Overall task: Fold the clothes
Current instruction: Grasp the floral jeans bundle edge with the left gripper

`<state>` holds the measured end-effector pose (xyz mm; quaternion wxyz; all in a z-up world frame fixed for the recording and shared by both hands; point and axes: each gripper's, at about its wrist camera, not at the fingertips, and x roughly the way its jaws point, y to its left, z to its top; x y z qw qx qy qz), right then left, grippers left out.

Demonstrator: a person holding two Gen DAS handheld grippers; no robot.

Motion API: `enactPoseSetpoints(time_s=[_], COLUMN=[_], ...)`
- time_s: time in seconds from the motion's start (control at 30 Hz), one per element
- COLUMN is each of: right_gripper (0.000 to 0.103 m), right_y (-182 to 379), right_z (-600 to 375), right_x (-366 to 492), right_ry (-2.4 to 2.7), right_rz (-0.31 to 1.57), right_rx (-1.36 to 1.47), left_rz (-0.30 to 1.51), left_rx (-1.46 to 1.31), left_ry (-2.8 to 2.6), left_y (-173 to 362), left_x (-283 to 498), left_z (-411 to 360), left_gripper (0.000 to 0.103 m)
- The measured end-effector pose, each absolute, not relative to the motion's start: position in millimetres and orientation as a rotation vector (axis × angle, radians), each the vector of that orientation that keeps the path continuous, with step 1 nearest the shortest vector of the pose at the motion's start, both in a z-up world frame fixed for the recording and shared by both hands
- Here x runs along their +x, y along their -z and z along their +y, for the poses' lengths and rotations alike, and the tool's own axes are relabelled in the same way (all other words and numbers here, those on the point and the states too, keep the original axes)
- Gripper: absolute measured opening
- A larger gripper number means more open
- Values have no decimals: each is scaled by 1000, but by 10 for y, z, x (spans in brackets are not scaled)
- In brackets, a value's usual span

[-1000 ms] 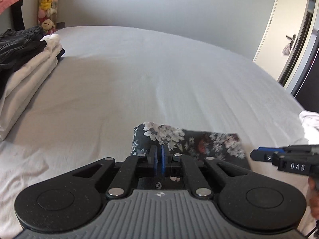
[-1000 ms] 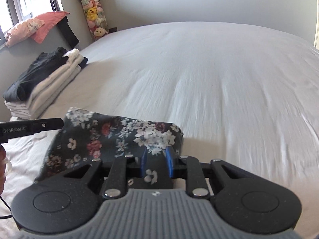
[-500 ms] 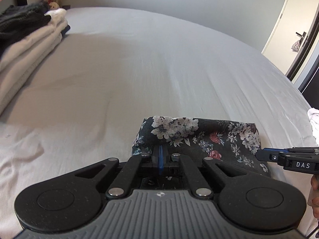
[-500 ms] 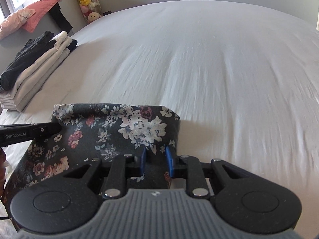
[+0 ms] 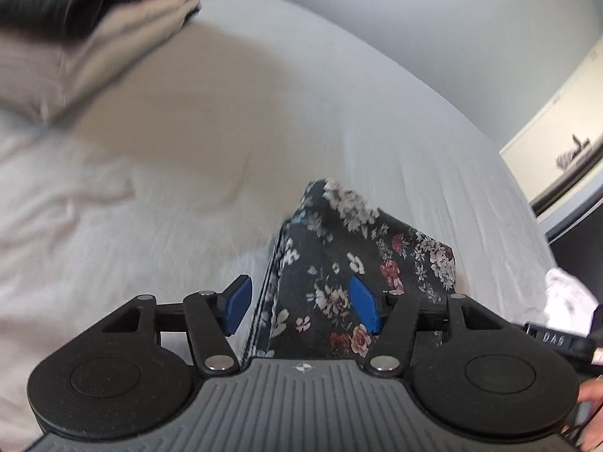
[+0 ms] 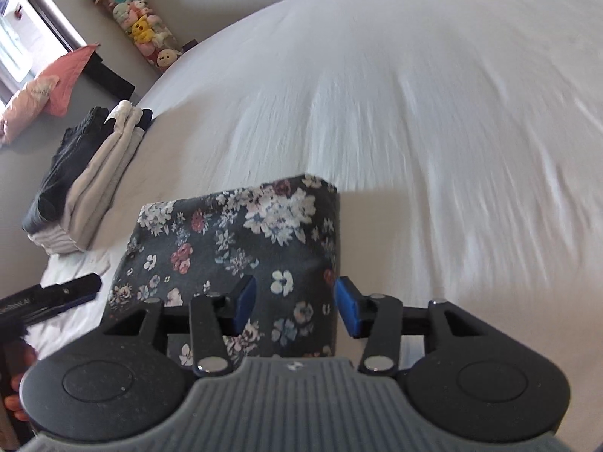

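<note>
A dark floral garment (image 5: pixel 339 263) (image 6: pixel 233 241) lies folded into a rectangle on the white bed (image 5: pixel 188 143) (image 6: pixel 433 113). My left gripper (image 5: pixel 301 307) hangs over its left edge, its jaws opening; the blue pads (image 5: pixel 237 303) stand apart and do not press on the cloth. My right gripper (image 6: pixel 292 310) is over the garment's right edge, jaws also opening, with cloth lying between the blue pads (image 6: pixel 346 309) but not pinched. The tip of each gripper shows at the side of the other's view.
A stack of folded clothes (image 6: pixel 86 180) (image 5: pixel 75 45), dark on top and pale below, sits at the bed's left side. A crumpled white garment (image 5: pixel 569 297) lies at the right. Plush toys (image 6: pixel 143 34) hang in the far corner; a door (image 5: pixel 557 143) stands right.
Both grippers were shut on the floral garment's near edge and have let go, jaws now apart. The garment has settled flat on the bed. Both hands rolled and shifted.
</note>
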<state>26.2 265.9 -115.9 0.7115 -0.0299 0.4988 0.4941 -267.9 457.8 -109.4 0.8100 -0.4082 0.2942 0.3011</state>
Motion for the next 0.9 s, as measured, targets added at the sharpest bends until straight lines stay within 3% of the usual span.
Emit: enactPoseSetpoints(time_s=[0.17, 0.5, 0.67, 0.9], right_gripper=[52, 53, 46, 37], right_y=[1345, 1583, 1656, 1701], right_z=[2672, 2801, 2839, 2864], right_x=[400, 595, 643, 672], right_ry=[-1069, -1103, -1115, -1133], right_rz=[1212, 1334, 1363, 1368], right_rx=[13, 168, 230, 264], left_rz=[614, 597, 584, 570], left_rx=[-1095, -1132, -1142, -1155], left_ry=[-608, -503, -485, -490], left_y=[1446, 1636, 1695, 1717], left_x=[-2732, -2620, -2573, -2562], left_z=[4826, 5049, 5043, 4995], left_gripper=[71, 72, 58, 46])
